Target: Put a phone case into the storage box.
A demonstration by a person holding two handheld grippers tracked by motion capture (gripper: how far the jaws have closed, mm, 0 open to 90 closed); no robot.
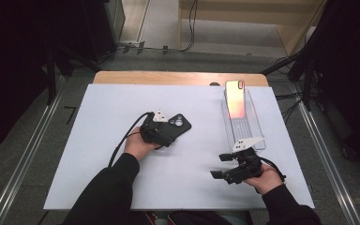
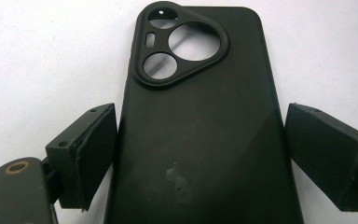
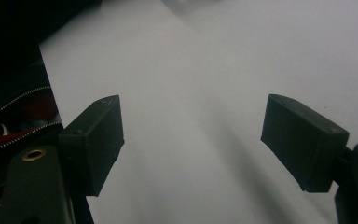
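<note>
We have the left tongs spread around the black phone case lying flat on the desk, ready to clamp; the right tongs, near the case, gape empty

- White board is laid over a wooden tabletop; a strip of wood is left exposed along the board's far edge.
- Metal rails are seen on the grey floor, one left of the board, one right.
- Cables are run across the floor beyond the board's far edge.
- Light wooden step is seen further beyond.
- Zippered dark fabric with red inside is seen just off the board's edge in the right gripper view.
</note>
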